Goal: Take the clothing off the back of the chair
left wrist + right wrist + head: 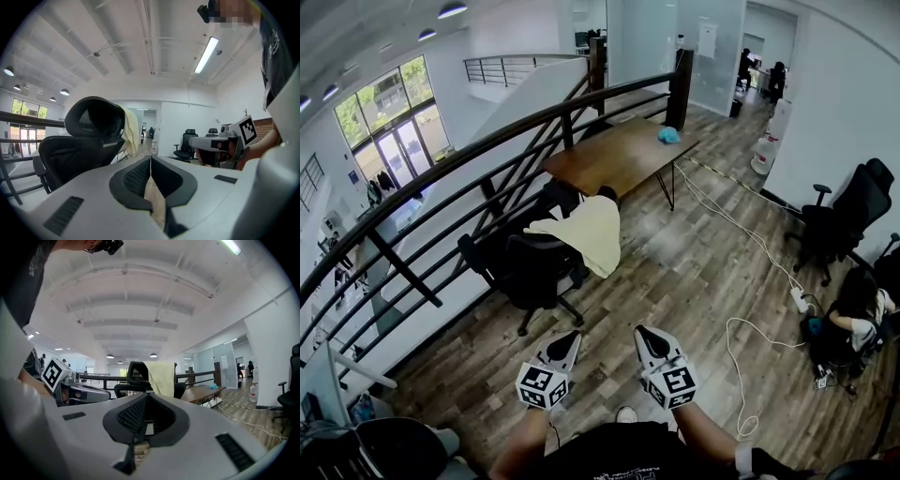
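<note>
Pale yellow clothing [586,234], soft and loosely creased, is shown draped over the back of a black mesh-backed chair [530,272]. The chair stands beside a brown wooden table [619,155] on a plank floor [694,272]. The grey left tongs [566,337] and right tongs [649,334] are each pressed together, well apart from the chair.

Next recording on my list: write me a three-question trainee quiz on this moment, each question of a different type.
1. True or false: the right gripper touches the pale yellow garment.
2. The left gripper holds: A the garment; B the black mesh office chair; C nothing.
3. Fill in: the garment is draped over the chair's ____.

Key: 1 false; 2 C; 3 back.
</note>
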`<state>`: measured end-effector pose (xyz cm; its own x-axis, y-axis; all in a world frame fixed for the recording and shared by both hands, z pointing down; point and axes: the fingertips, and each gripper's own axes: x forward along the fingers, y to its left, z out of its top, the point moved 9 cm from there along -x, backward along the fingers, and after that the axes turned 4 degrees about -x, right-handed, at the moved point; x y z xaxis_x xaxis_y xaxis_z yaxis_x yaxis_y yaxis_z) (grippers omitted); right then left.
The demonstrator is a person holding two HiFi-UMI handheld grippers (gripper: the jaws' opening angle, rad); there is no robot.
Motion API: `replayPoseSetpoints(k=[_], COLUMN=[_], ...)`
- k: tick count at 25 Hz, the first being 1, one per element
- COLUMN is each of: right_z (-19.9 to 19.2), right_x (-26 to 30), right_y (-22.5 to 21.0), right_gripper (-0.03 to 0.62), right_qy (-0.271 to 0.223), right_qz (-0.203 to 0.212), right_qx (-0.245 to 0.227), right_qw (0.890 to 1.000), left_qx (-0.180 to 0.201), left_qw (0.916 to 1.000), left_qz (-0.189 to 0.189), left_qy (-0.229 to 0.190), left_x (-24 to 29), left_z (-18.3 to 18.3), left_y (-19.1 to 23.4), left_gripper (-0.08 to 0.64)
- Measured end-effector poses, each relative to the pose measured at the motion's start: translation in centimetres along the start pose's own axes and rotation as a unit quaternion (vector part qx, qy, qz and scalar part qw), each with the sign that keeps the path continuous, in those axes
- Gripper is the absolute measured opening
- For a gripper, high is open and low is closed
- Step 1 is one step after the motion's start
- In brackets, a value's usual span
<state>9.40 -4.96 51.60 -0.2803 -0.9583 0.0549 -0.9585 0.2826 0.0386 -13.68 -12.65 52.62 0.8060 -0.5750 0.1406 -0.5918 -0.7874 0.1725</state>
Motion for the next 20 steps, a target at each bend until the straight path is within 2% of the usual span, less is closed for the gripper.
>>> replayPoseSetpoints(k=[12,20], right_z=[-1.2,-1.1], right_x=[1.2,3.6], right_y=[-5.3,-6.6], right_gripper=[0.023,0.022], right_qy=[0.008,-0.003], right_qz=[0.036,0.047], right_qx=[0.024,0.028], right_qw=[0.999,0.998], left_qx=[-0.009,-0.007], left_qw=[0.9995,0.9993], left_qz=[0.024,0.027], left_qy=[0.02,0.024], left_x=[4.8,6.8], left_z=[-0.5,0.2], left_y=[-1.6,-0.2], left_gripper=[0.014,0.014])
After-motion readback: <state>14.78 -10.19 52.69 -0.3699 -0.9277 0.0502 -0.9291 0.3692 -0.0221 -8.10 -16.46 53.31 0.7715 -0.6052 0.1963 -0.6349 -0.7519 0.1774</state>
